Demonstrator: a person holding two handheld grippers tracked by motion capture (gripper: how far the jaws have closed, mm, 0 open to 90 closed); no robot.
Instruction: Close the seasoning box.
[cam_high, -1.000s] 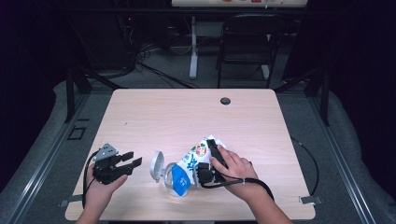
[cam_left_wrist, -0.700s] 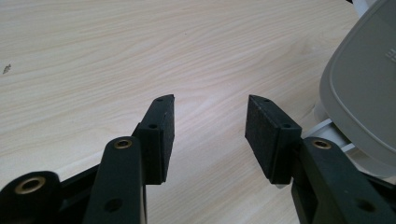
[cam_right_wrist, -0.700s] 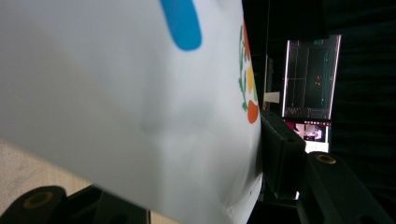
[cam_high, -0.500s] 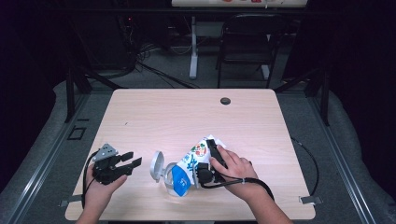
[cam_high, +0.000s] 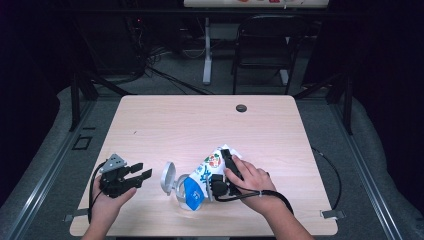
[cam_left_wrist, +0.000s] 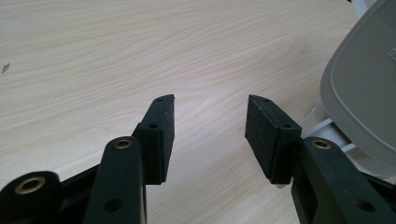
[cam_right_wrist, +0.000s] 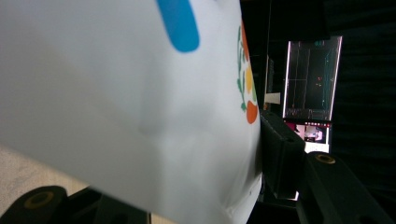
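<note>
The white pack (cam_high: 205, 175), printed with a blue patch and red, green and orange marks, lay on its side on the near middle of the wooden counter (cam_high: 200, 125), its grey flip lid (cam_high: 167, 177) swung open at the end facing the person's left. The right claw (cam_high: 220, 172) was clamped on it: in the right claw's own view the white printed wall of the pack (cam_right_wrist: 126, 102) ran across between the 2 black jaws, with the right-hand jaw pressed flat against it beside the orange and green print; the other jaw was mostly hidden behind the pack. The person's right hand (cam_high: 247, 182) wrapped the claw's body just to the right of the pack, a cable trailing off toward the counter's near right edge.

The left claw (cam_high: 132, 175) rested low at the near left of the counter, held in the left hand (cam_high: 107, 202), its grey 3-cornered plate on top and its tips pointing toward the lid but well short of touching. Its jaws stood wide with bare wood between the 2 pads (cam_left_wrist: 161, 135), and the grey lid (cam_left_wrist: 364, 93) loomed at the right edge of that view.

Farther out, a small dark round hole (cam_high: 241, 108) sat near the counter's far edge, and a dark folding chair (cam_high: 265, 50) stood on the floor beyond it.
</note>
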